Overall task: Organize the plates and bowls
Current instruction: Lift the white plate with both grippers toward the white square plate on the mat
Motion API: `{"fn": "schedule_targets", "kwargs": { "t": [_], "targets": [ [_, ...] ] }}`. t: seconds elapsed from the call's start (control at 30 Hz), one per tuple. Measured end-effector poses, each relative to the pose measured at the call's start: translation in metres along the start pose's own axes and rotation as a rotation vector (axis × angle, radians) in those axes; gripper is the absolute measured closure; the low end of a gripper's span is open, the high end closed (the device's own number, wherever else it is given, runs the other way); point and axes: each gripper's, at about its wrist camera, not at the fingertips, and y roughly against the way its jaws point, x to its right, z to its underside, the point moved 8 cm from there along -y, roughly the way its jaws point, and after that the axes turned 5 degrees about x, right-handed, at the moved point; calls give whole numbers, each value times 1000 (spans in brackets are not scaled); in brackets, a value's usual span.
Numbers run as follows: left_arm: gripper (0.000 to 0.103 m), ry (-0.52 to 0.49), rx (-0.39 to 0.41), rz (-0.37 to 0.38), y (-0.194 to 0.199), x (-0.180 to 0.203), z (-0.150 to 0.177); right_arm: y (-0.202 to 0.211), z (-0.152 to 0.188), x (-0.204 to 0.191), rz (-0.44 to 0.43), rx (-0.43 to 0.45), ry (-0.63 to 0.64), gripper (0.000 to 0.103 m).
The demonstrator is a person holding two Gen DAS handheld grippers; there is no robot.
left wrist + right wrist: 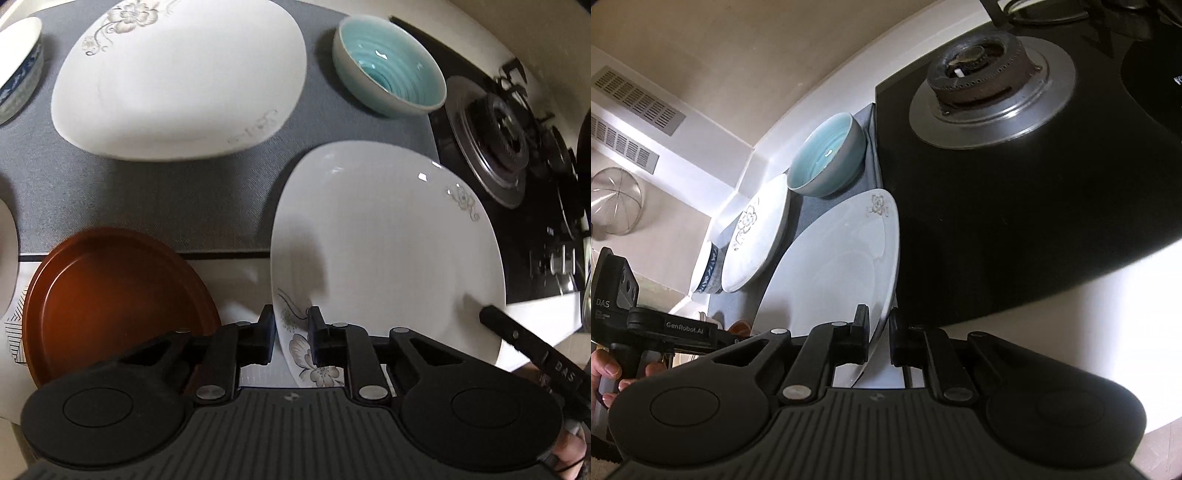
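A white plate with grey flower prints (388,251) is tilted over the front edge of the grey mat (147,195). My left gripper (291,328) is shut on its near flowered rim, one finger outside the rim and one on the inner face. My right gripper (881,332) is shut on the same plate (834,266) at its right rim; one of its fingers (495,317) shows in the left wrist view. A larger white flowered plate (177,81), a teal bowl (388,70) and a blue-and-white bowl (18,70) sit on the mat behind.
A brown round plate (110,302) lies on the counter just left of my left gripper. A black gas stove (506,125) with its burner (979,74) borders the mat on the right. A hand (605,369) holds the left tool. A metal strainer (617,203) hangs on the wall.
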Motion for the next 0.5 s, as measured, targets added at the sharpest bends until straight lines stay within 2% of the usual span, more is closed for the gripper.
{"fn": "schedule_targets", "kwargs": {
  "t": [0.3, 0.5],
  "targets": [
    [87, 63, 12, 30, 3, -6, -1, 2, -1, 1, -19, -18, -45, 90],
    [87, 35, 34, 46, 12, -3, -7, 3, -2, 11, -60, -27, -109, 89]
  ]
}}
